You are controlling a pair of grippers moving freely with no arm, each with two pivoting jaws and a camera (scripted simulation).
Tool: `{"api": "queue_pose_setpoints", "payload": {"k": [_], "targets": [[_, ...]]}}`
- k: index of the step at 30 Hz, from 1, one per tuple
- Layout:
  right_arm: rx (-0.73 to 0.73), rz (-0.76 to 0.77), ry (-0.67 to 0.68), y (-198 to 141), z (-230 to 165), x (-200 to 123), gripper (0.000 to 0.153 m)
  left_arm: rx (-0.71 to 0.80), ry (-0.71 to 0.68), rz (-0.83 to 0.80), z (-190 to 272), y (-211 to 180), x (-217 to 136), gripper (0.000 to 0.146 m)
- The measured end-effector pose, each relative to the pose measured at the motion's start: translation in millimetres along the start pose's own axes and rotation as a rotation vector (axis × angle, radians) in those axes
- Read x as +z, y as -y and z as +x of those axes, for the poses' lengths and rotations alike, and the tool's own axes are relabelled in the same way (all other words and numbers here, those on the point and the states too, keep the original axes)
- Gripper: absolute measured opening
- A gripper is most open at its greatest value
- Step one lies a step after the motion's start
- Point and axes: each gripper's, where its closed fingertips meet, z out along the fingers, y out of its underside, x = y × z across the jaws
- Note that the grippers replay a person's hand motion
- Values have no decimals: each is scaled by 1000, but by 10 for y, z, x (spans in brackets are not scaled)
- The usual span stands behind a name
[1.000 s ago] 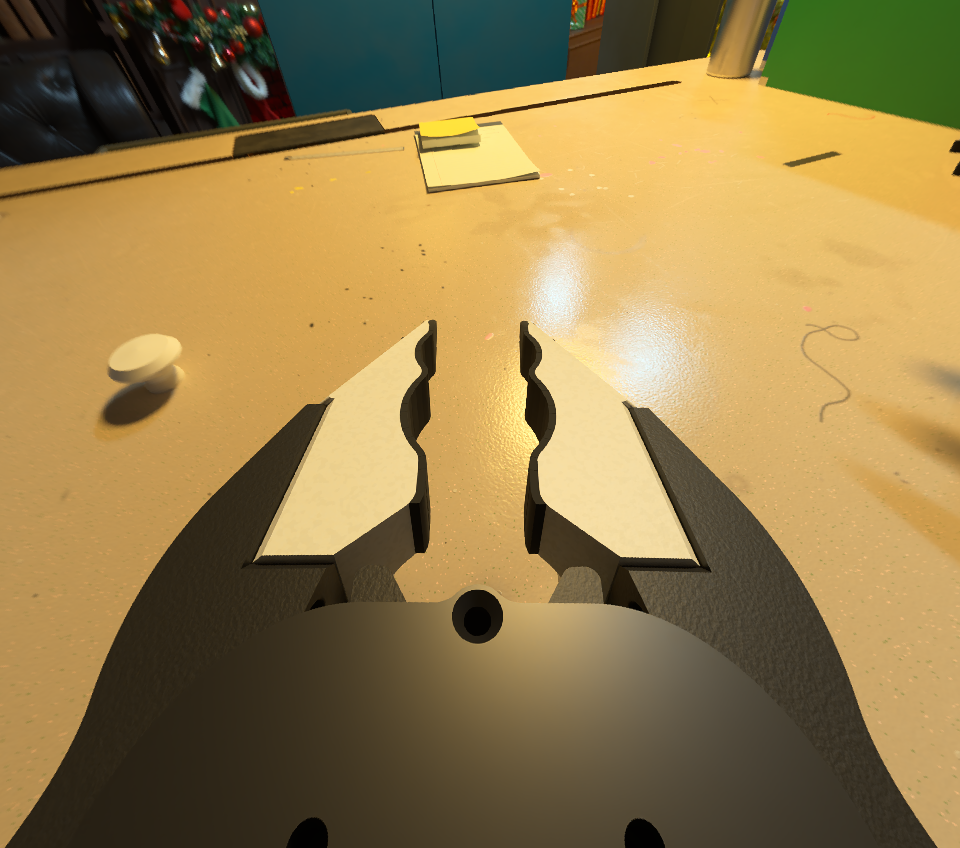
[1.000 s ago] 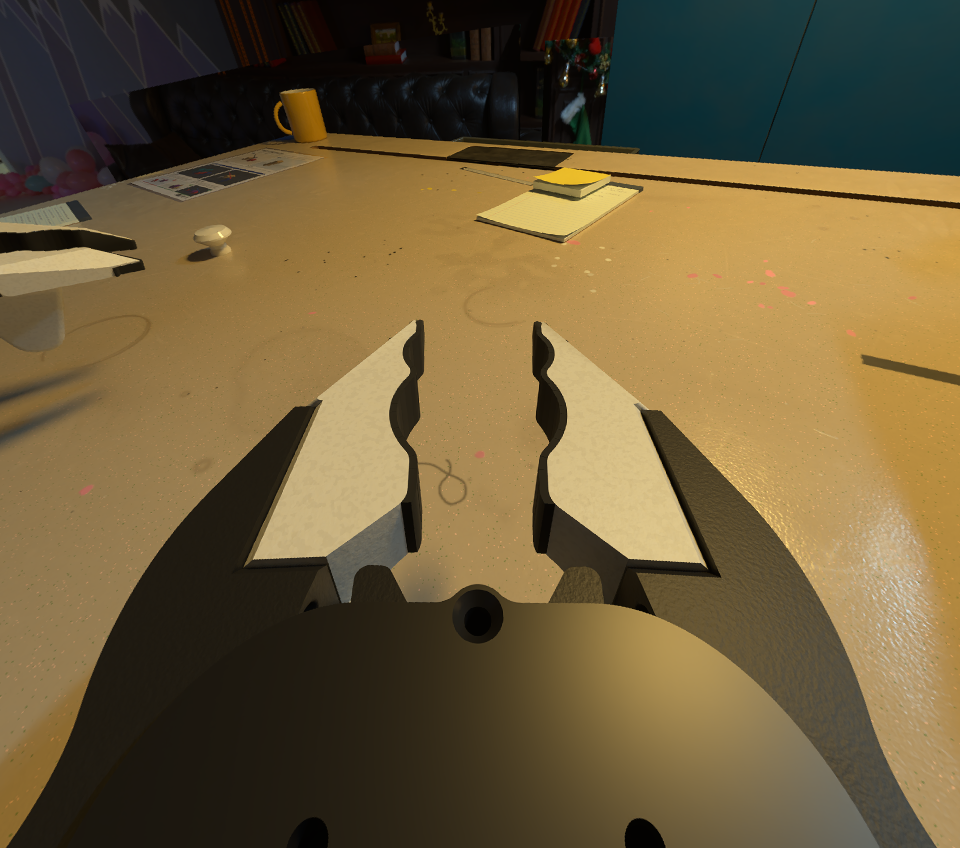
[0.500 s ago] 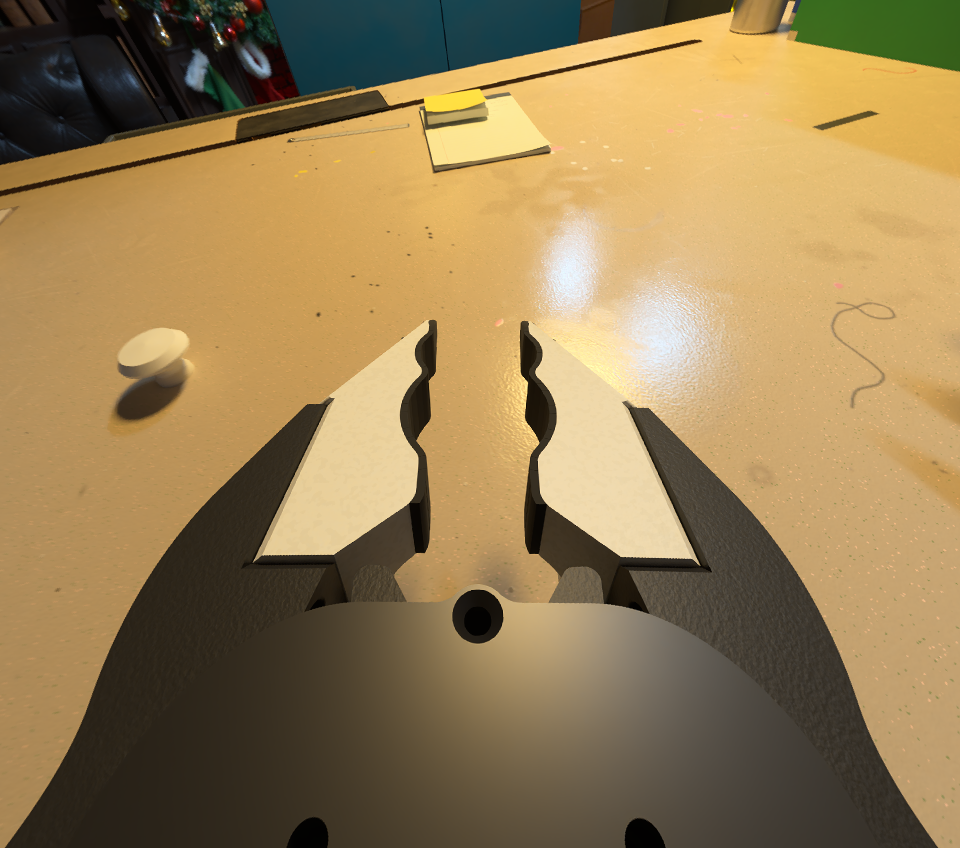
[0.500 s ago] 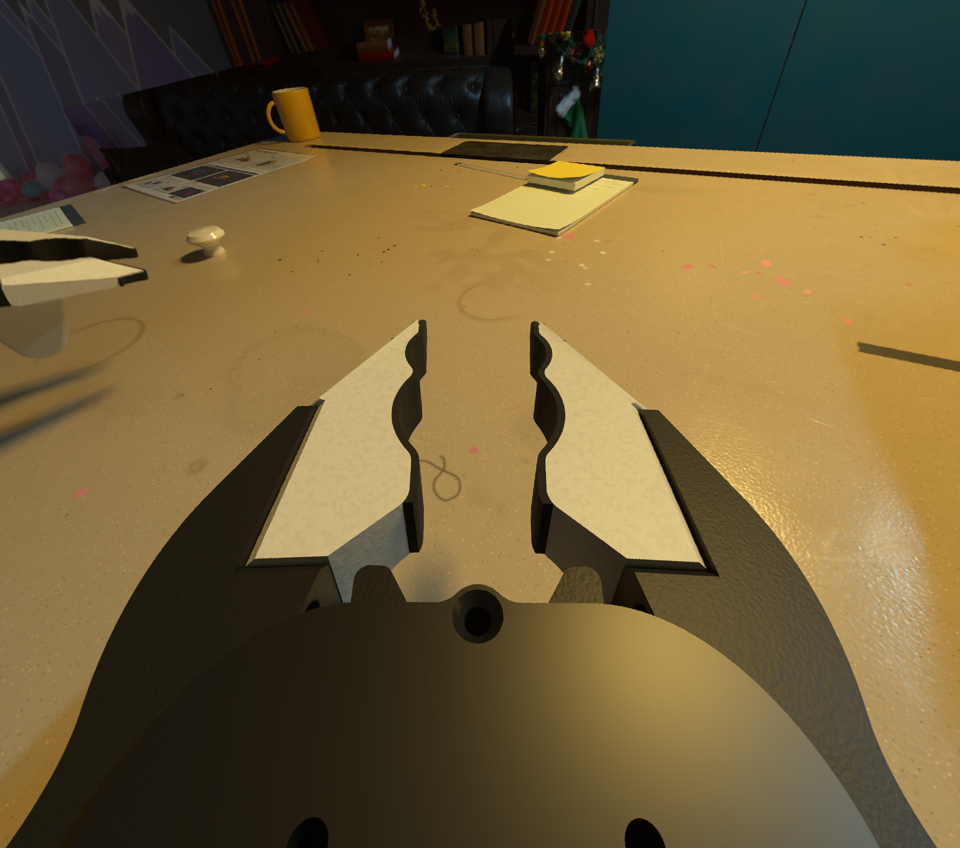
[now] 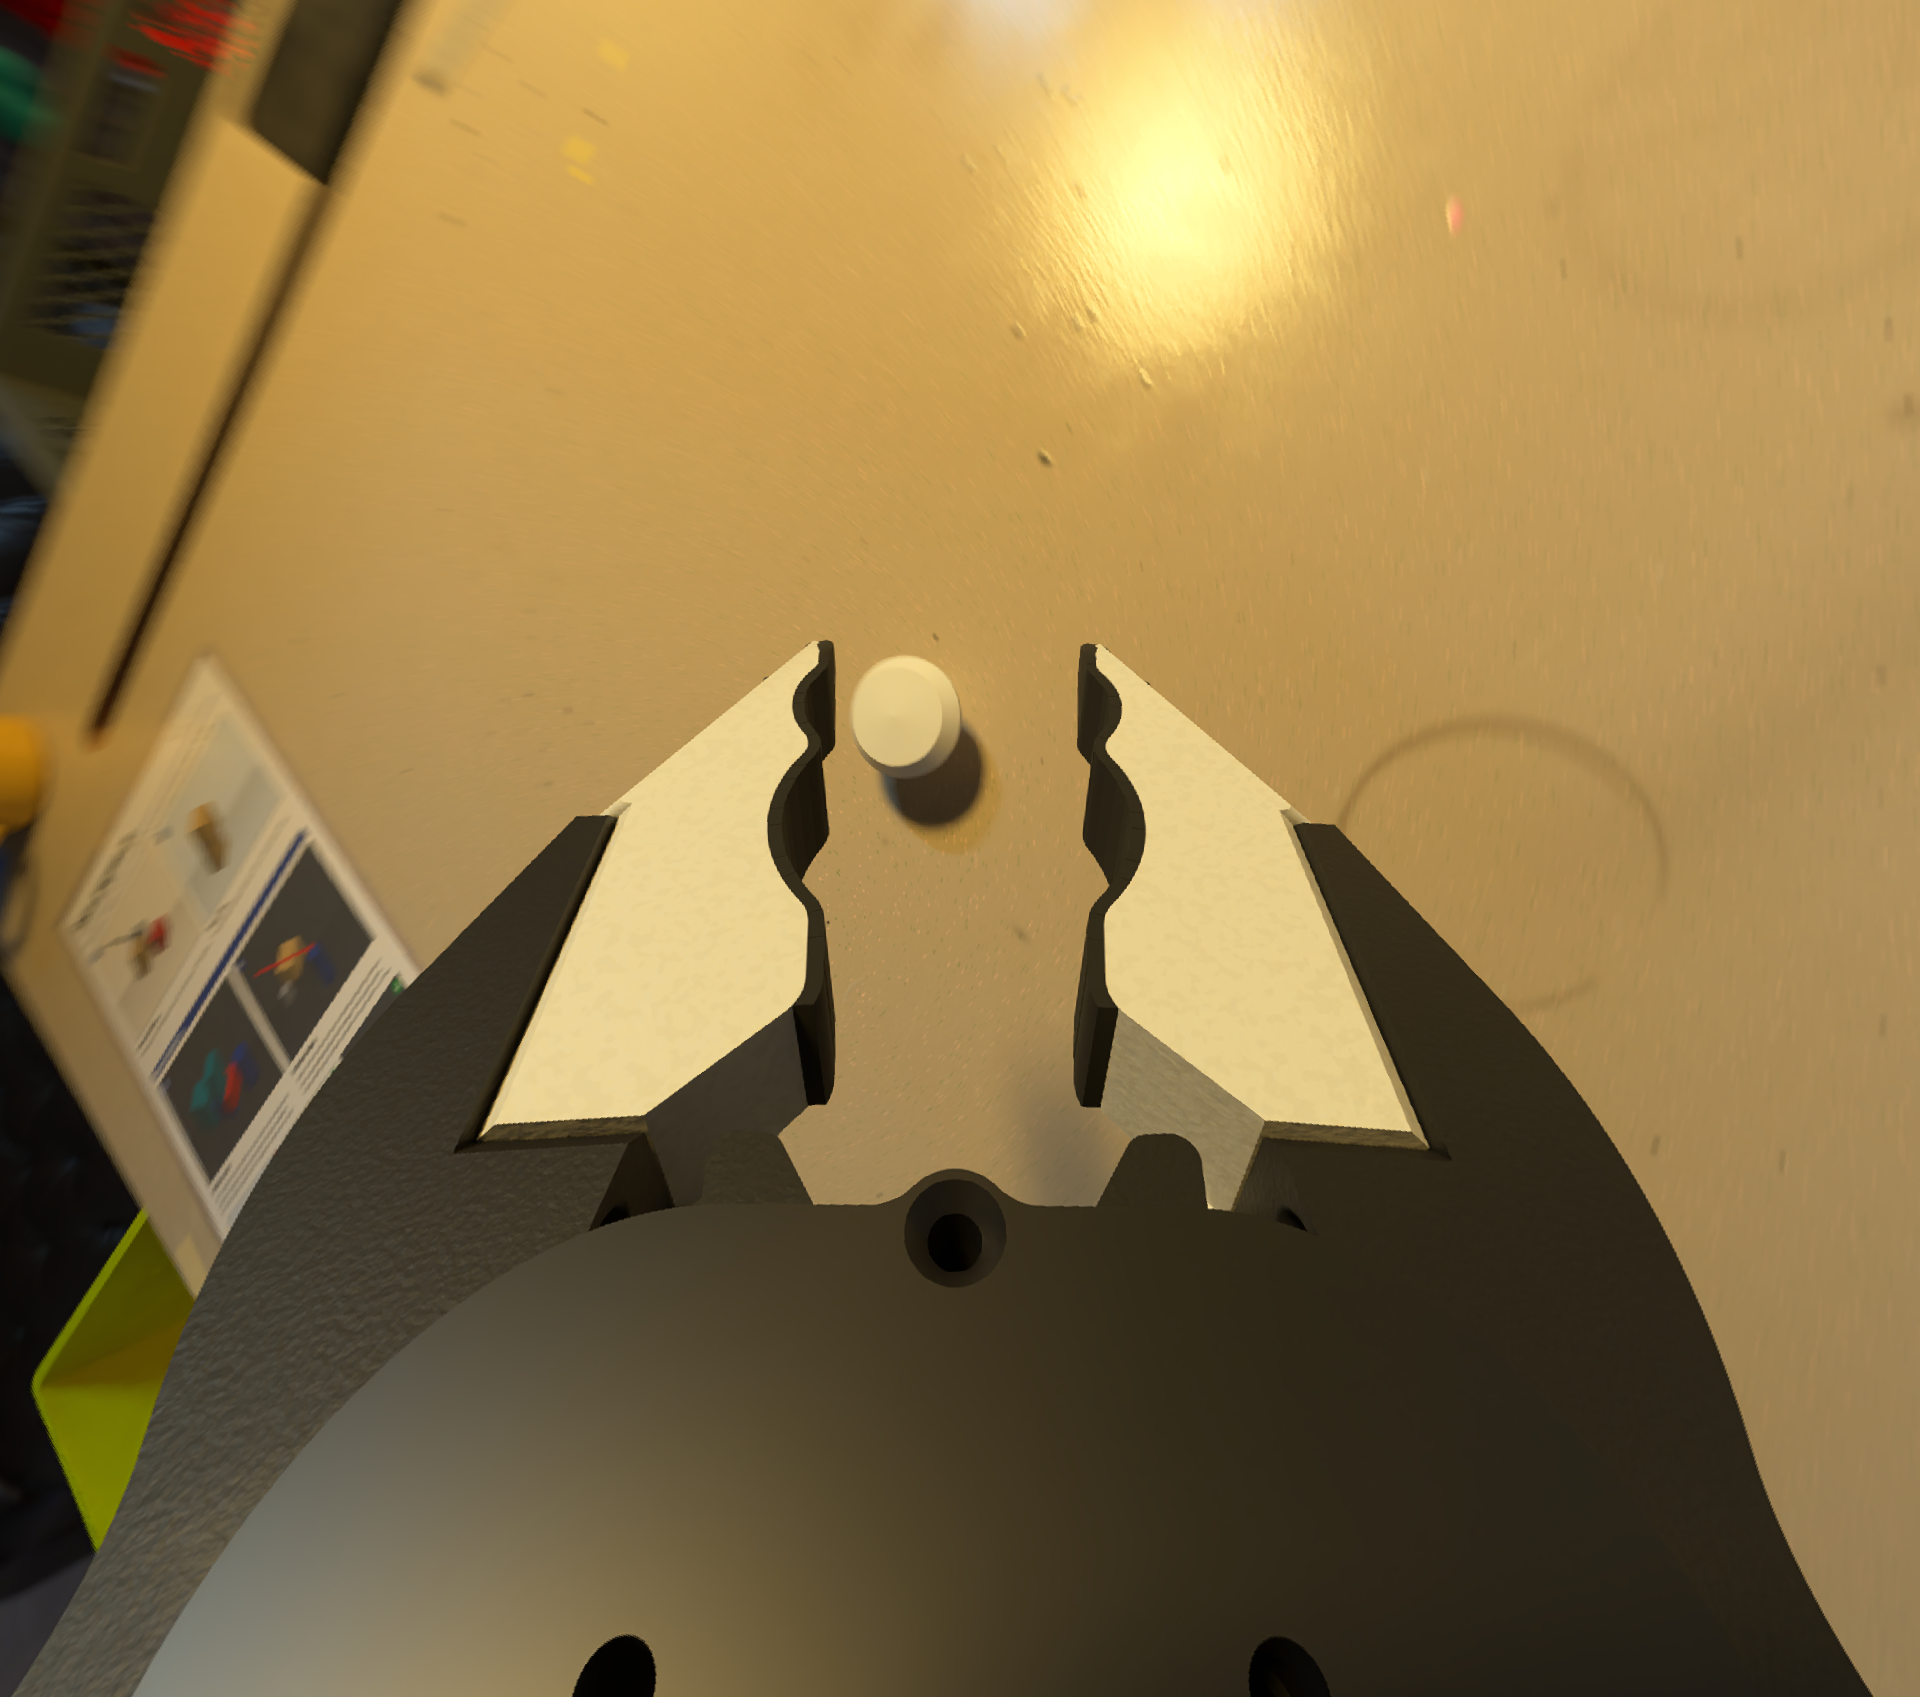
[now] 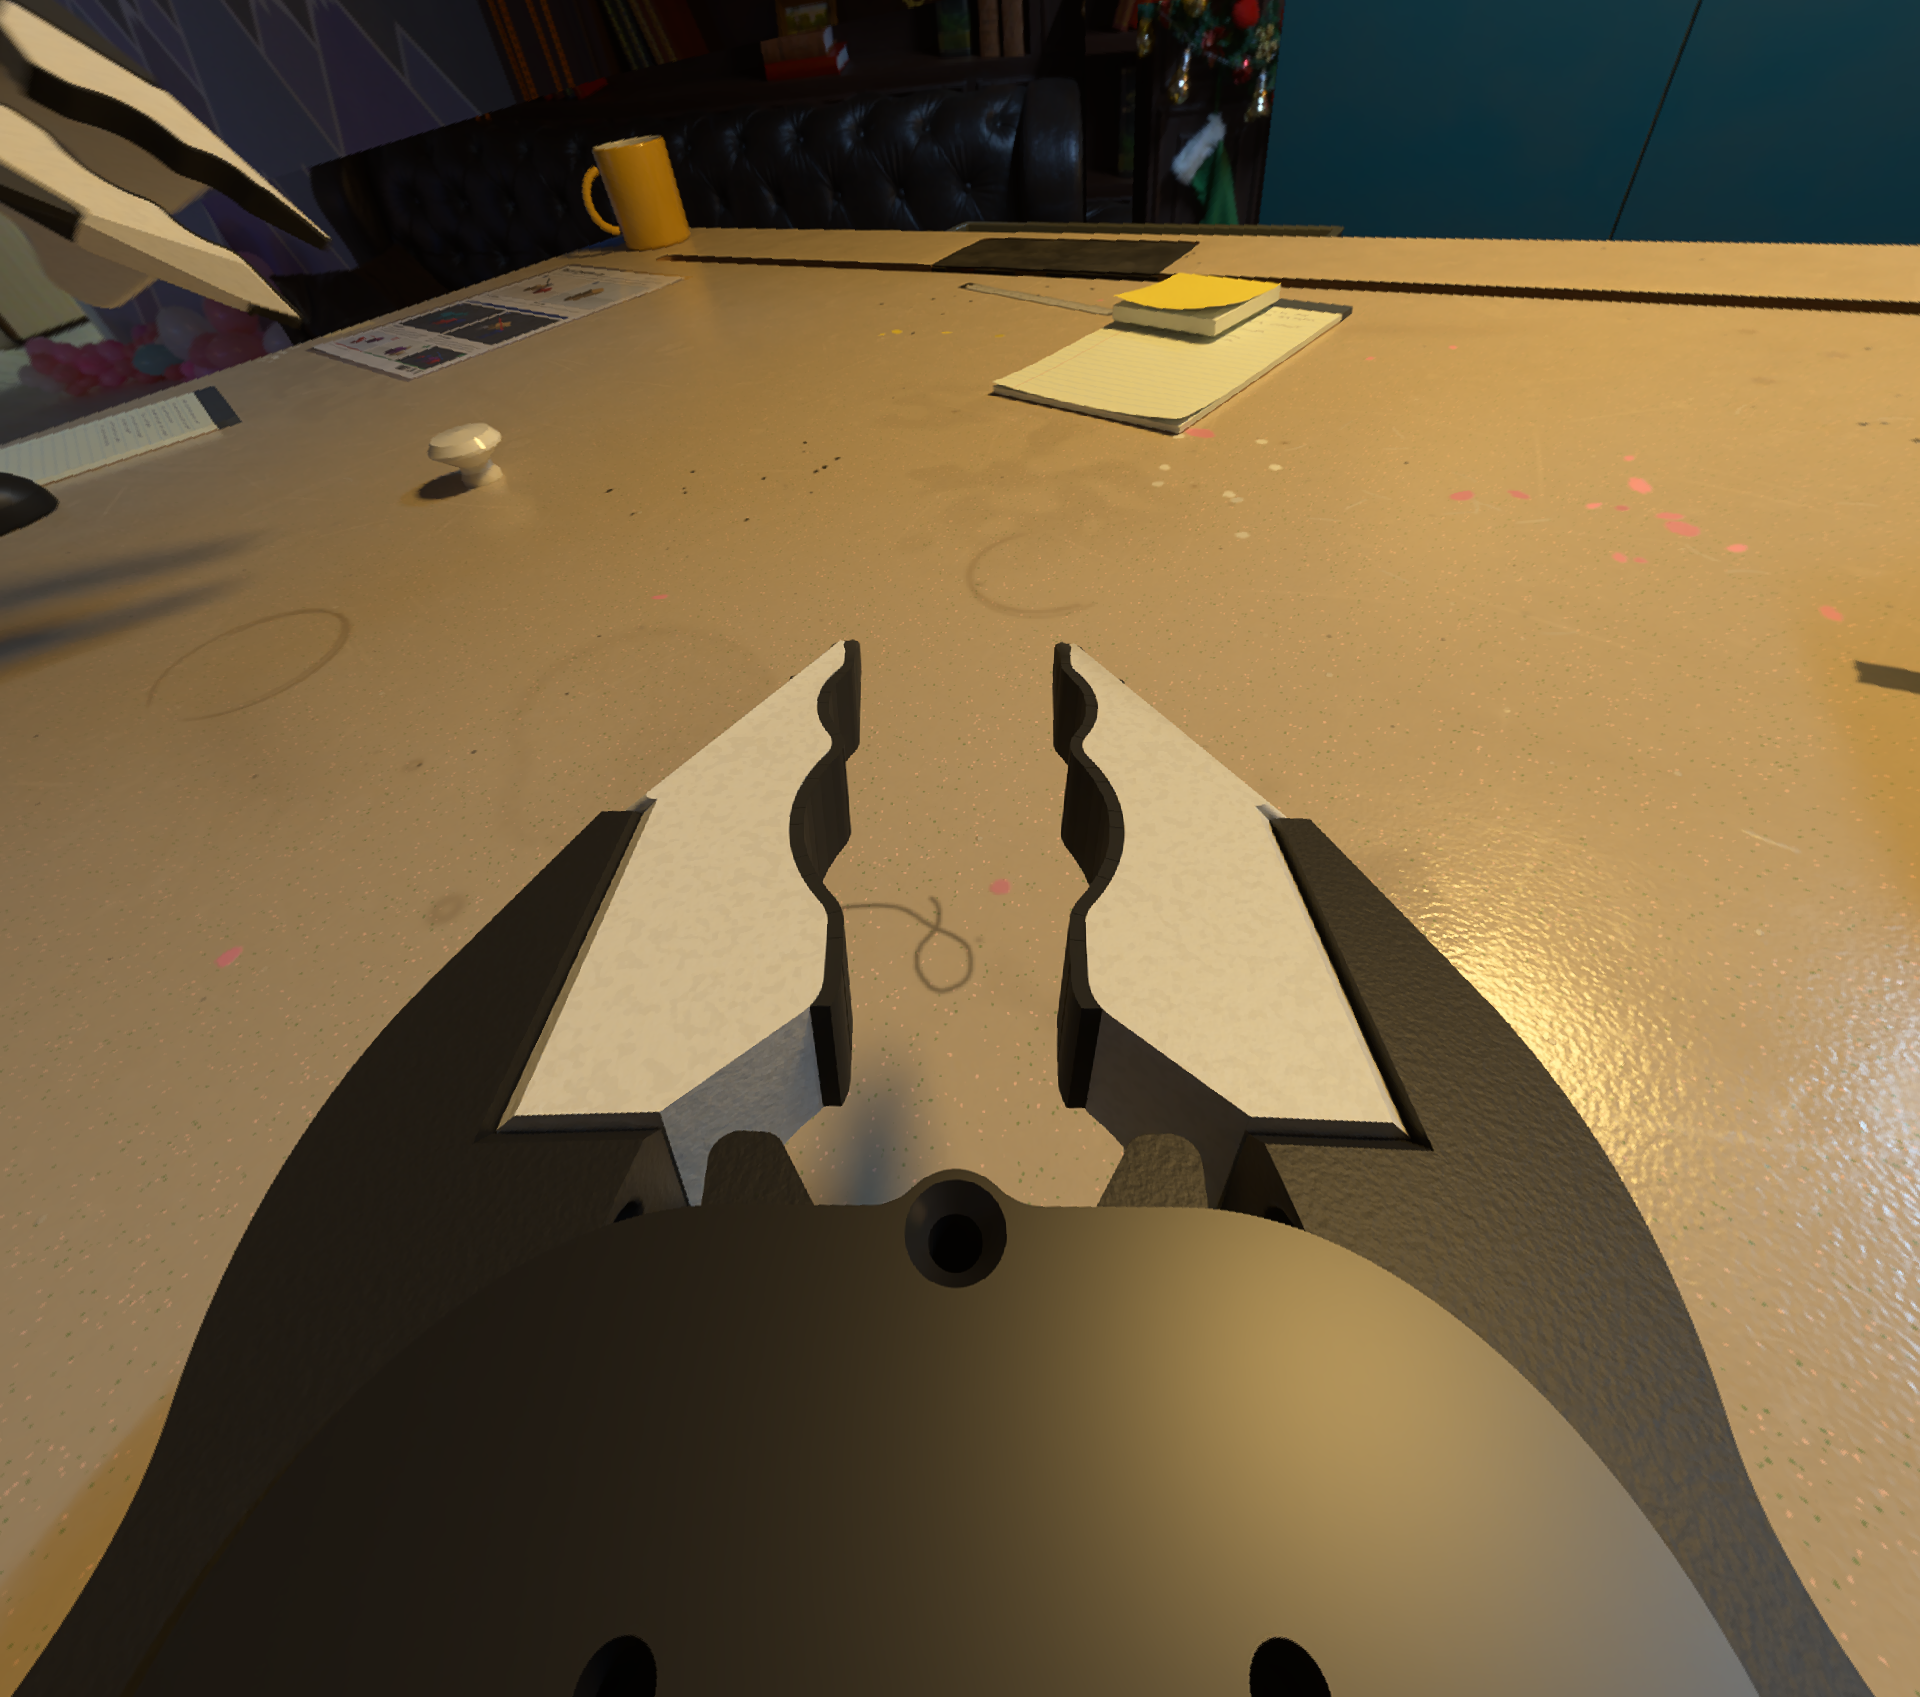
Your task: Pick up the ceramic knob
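The white ceramic knob (image 5: 904, 714) stands on the tan table (image 5: 1455, 504), seen from above. My left gripper (image 5: 956, 660) is open and hangs over it, pointing down; the knob shows between the fingertips, nearer the left finger (image 5: 707, 878), well below them. In the right wrist view the knob (image 6: 468, 450) sits at the far left of the table, and the left gripper's fingers (image 6: 135, 193) hang high above and left of it. My right gripper (image 6: 956, 660) is open and empty, low over the table's middle.
A printed sheet (image 5: 218, 930) and a yellow-green thing (image 5: 94, 1367) lie left of the knob. A yellow mug (image 6: 636, 191), a notepad (image 6: 1174, 364) with a yellow sticky block (image 6: 1195, 302) and a black mat (image 6: 1065, 255) lie at the back. A paper strip (image 6: 114, 437) lies near the left edge.
My left gripper has swung left, risen and tipped down over the knob, and its fingers have opened wider. The right gripper has barely moved.
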Motion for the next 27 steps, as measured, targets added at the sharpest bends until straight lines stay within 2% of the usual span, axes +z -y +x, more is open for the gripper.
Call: {"api": "queue_pose_setpoints", "payload": {"k": [2, 5, 11, 15, 18, 24, 27], "targets": [[8, -4, 8, -5, -4, 2, 36, 57, -129, -98, -47, -108, 151, 50], [5, -6, 7, -4, 0, -1, 36, 117, -216, -239, -128, -303, 362, 53], [19, -22, 1, -51, 49, 23, 35, 136, -297, -362, -173, -560, 762, 57], [29, -43, 9, -107, 59, 52, 35, 186, -298, -464, -152, -802, 955, 47], [36, -44, 12, -111, 66, 53, 35, 161, -331, -422, -144, -736, 891, 42], [50, -41, 12, -99, 86, 41, 34, 103, -198, -247, -353, -419, 456, 42], [53, -41, 12, -90, 79, 32, 34, -23, -115, -109, -416, -245, 256, 42]]}}
